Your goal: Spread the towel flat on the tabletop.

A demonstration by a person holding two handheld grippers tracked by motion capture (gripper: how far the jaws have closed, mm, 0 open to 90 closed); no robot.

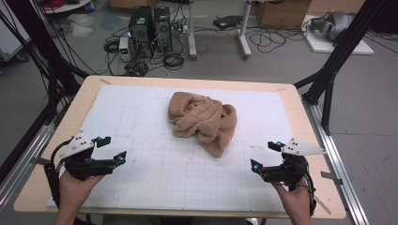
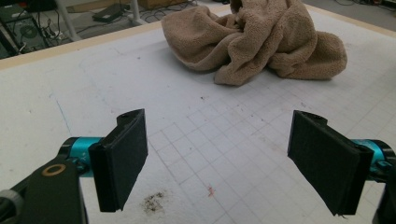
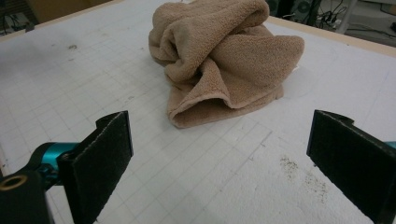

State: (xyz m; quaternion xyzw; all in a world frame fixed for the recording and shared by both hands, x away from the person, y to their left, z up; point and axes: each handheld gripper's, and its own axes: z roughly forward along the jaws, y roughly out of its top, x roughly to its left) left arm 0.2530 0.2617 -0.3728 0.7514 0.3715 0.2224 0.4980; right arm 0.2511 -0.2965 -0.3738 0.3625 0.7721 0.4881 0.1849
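A crumpled tan towel (image 1: pixel 204 121) lies in a heap near the middle of the white gridded mat (image 1: pixel 141 117). My left gripper (image 1: pixel 111 150) hovers over the mat's near left, open and holding nothing, well short of the towel. My right gripper (image 1: pixel 266 155) is at the near right, also open and apart from the towel. In the left gripper view the towel (image 2: pixel 261 39) sits far ahead of the wide-spread pads (image 2: pixel 122 156). In the right gripper view the towel (image 3: pixel 224 58) lies just beyond the open pads (image 3: pixel 100 161), its folded edge nearest.
The mat covers a wooden table (image 1: pixel 300 122) with a bare rim all round. Black frame posts (image 1: pixel 328 89) rise at the table's right and left sides. Computers (image 1: pixel 150 30) and cables lie on the floor beyond. Dark specks (image 3: pixel 303 175) mark the mat.
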